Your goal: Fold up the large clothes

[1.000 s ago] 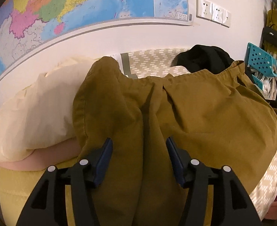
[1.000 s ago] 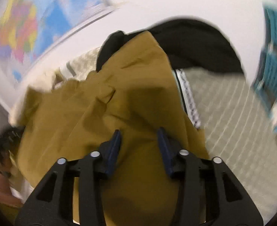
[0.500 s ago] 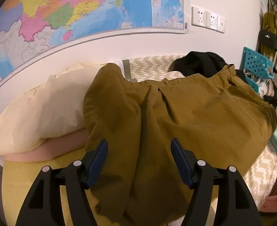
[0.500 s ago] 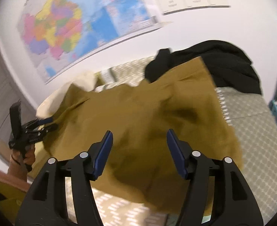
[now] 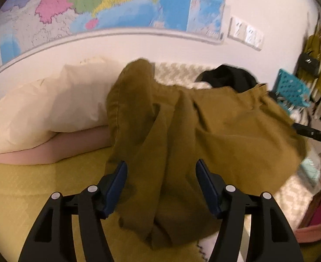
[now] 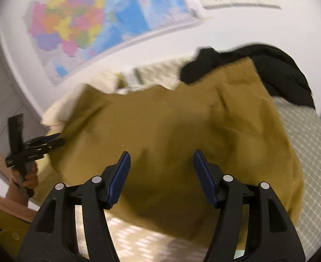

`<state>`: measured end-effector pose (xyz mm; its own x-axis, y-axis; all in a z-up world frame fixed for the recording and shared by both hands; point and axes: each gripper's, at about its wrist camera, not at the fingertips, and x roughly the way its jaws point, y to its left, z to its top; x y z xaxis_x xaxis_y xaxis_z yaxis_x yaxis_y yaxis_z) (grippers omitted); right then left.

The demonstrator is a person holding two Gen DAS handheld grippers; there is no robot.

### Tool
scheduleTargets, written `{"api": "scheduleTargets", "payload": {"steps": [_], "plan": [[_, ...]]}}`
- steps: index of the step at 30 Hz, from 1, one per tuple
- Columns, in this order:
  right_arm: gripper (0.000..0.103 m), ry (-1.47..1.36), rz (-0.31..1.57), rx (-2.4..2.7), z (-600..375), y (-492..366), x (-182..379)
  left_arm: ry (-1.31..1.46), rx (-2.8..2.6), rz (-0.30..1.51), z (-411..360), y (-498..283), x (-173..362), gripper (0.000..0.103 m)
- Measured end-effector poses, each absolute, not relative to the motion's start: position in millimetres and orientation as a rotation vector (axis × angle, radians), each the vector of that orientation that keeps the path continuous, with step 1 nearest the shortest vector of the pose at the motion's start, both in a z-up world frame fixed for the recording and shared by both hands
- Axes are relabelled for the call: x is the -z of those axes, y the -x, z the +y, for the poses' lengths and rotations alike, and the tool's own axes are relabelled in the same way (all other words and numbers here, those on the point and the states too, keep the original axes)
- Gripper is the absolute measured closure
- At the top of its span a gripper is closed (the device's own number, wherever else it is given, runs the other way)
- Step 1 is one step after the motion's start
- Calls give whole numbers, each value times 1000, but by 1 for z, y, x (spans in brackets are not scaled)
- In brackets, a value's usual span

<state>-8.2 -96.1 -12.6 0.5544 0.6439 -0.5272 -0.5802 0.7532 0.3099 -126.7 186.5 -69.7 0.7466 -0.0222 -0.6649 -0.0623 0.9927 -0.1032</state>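
A large olive-brown garment (image 5: 204, 131) lies spread and creased across the bed, one end draped over the pillows. My left gripper (image 5: 160, 163) hovers above its near fold. The jaws are closing, cloth lies under the gap, and the pads do not touch it. In the right wrist view the same garment (image 6: 171, 131) fills the middle. My right gripper (image 6: 161, 152) stands open over it with nothing gripped. The left gripper (image 6: 51, 142) also shows at the garment's far left edge, held in a hand. The picture is blurred.
A cream pillow (image 5: 51, 109) rests on a pink one (image 5: 73, 146) at the left. A black garment (image 6: 269, 69) lies against the wall behind the olive one. The bed has a yellow-green cover (image 5: 29, 196) and a patterned cover (image 6: 308, 174). A teal basket (image 5: 291, 87) stands at the right.
Both grippers have drawn back from the olive garment, so more of it shows. The right jaws have opened much wider, and the right view has rolled.
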Motion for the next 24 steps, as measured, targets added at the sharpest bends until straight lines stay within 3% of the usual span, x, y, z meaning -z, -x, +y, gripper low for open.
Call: {"api": "scheduleTargets", "payload": {"steps": [7, 13, 18, 24], "plan": [[42, -13, 740, -810, -49, 8, 34, 121, -26, 773, 192, 142, 88, 42], [41, -66, 778, -803, -50, 0, 42, 188, -38, 796, 198, 137, 101, 33], [33, -114, 764, -810, -64, 9, 32, 186, -61, 793, 196, 145, 90, 28], [29, -207, 749, -806, -88, 27, 27, 155, -98, 792, 192, 163, 85, 26]]}}
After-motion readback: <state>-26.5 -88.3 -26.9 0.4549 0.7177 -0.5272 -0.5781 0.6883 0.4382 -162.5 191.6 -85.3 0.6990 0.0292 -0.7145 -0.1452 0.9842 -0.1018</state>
